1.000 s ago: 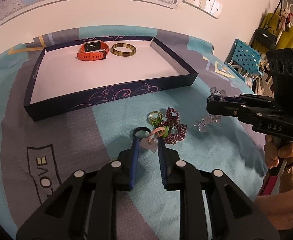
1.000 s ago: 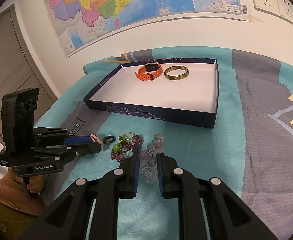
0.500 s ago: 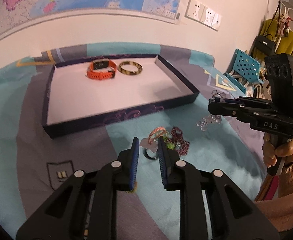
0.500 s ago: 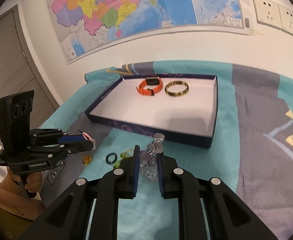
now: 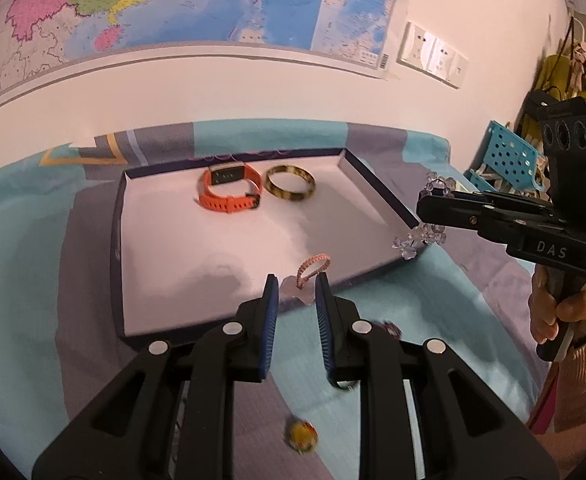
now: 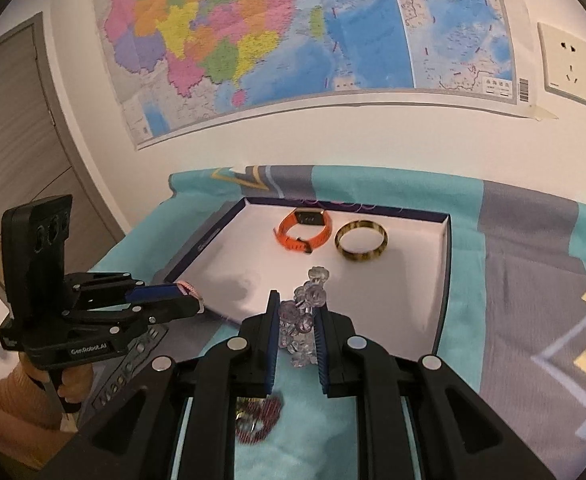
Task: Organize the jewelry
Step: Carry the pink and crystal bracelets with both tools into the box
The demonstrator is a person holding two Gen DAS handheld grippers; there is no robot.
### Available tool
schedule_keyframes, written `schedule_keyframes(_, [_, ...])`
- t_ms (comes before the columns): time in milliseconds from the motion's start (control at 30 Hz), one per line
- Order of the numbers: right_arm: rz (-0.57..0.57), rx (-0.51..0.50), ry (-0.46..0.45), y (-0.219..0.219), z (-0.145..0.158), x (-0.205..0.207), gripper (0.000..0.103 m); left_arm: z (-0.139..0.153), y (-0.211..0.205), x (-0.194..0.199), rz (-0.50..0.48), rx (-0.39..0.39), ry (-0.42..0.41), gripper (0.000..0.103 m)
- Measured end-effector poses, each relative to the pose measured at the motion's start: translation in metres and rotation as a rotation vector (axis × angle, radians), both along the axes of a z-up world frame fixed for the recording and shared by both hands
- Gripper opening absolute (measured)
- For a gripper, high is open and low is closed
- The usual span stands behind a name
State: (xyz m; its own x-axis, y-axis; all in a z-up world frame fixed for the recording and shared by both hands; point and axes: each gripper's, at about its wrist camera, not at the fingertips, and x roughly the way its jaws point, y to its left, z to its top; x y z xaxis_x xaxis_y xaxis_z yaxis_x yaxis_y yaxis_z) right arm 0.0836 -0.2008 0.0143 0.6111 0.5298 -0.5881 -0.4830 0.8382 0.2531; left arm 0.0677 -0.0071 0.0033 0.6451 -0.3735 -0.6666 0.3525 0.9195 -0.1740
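My left gripper (image 5: 296,285) is shut on a pink braided bracelet (image 5: 314,266) with a pale charm, held over the near edge of the dark blue tray (image 5: 119,240). From the right wrist view it (image 6: 197,300) shows at the left, the pink bracelet (image 6: 187,288) at its tip. My right gripper (image 6: 296,304) is shut on a clear bead bracelet (image 6: 307,312) above the tray's (image 6: 446,280) near wall; in the left wrist view it (image 5: 423,206) sits over the tray's right corner, clear beads (image 5: 417,240) dangling. An orange watch (image 5: 229,194) (image 6: 303,230) and a tortoiseshell bangle (image 5: 290,183) (image 6: 361,240) lie at the tray's back.
On the teal and grey cloth under the grippers lie a purple bead bracelet (image 6: 259,416) and a small yellow ring (image 5: 302,434). A blue perforated basket (image 5: 505,156) stands beyond the bed's right side. The wall with a map is close behind the tray, and a door (image 6: 17,152) is at the left.
Both grippers have risen off the cloth and moved towards the tray, each carrying its bracelet. The loose jewellery left on the cloth has slid down under the fingers in both views.
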Motion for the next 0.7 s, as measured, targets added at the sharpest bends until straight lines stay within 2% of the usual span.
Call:
schedule_keyframes(367, [-0.063, -0.021, 0.038, 0.012, -0.012, 0.058, 0.014, -0.009, 0.0, 0.05, 0.038, 0.008, 0.028, 0.019])
schedule_keyframes(700, [-0.087, -0.027, 0.087, 0.024, -0.03, 0.09, 0.014, -0.021, -0.007, 0.08, 0.045, 0.017, 0.071, 0.019])
